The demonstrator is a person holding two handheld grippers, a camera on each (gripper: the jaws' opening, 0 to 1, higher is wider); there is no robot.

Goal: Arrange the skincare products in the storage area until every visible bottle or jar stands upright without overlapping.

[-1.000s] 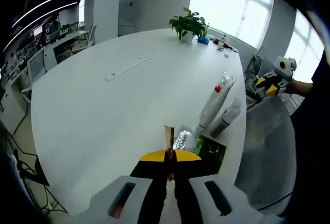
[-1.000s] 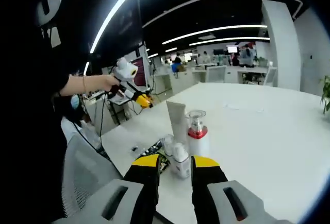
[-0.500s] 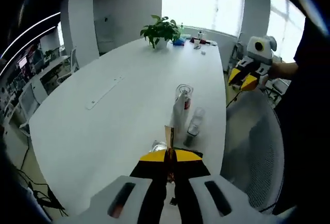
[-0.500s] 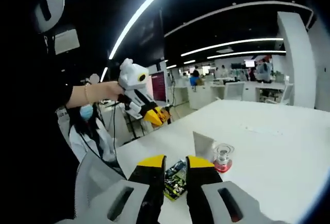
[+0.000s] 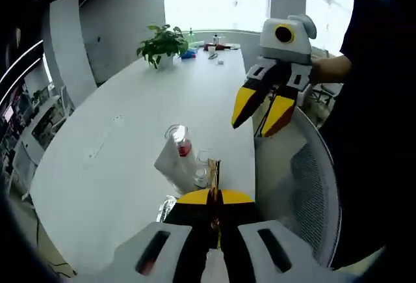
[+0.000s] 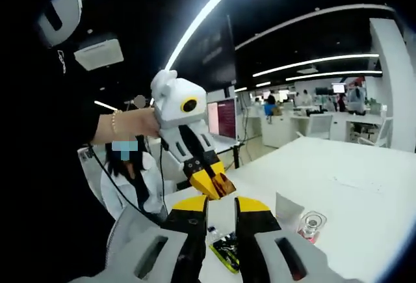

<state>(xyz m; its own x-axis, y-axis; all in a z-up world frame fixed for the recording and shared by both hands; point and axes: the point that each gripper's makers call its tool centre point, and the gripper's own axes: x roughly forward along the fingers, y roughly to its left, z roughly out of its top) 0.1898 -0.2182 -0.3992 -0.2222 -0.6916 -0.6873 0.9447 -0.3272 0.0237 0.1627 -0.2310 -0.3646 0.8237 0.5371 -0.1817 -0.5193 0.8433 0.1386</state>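
Note:
A white tube [image 5: 172,164], a clear-capped bottle with a red collar [image 5: 179,139] and a small clear bottle [image 5: 202,175] stand close together near the white table's [image 5: 110,153] edge. My left gripper [image 5: 214,196] is just short of them, its jaws pressed together with a thin brown strip between the tips. My right gripper [image 5: 255,125] hangs above and right of the group, jaws slightly apart and empty. In the right gripper view its own yellow tips [image 6: 220,205] hold a narrow gap, the left gripper [image 6: 218,185] points down close ahead, and the tube [image 6: 286,209], the red-collared bottle [image 6: 311,226] and a green-black packet [image 6: 228,252] lie below.
A grey mesh chair [image 5: 313,185] sits at the table's near edge, under the right gripper. A potted plant [image 5: 162,41] and small items stand at the far end by the windows. A seated person [image 6: 133,188] is off to the side in the right gripper view.
Both views have swung as the hands moved. The two grippers have come much closer to each other above the table's edge. Each looms larger in the other's view.

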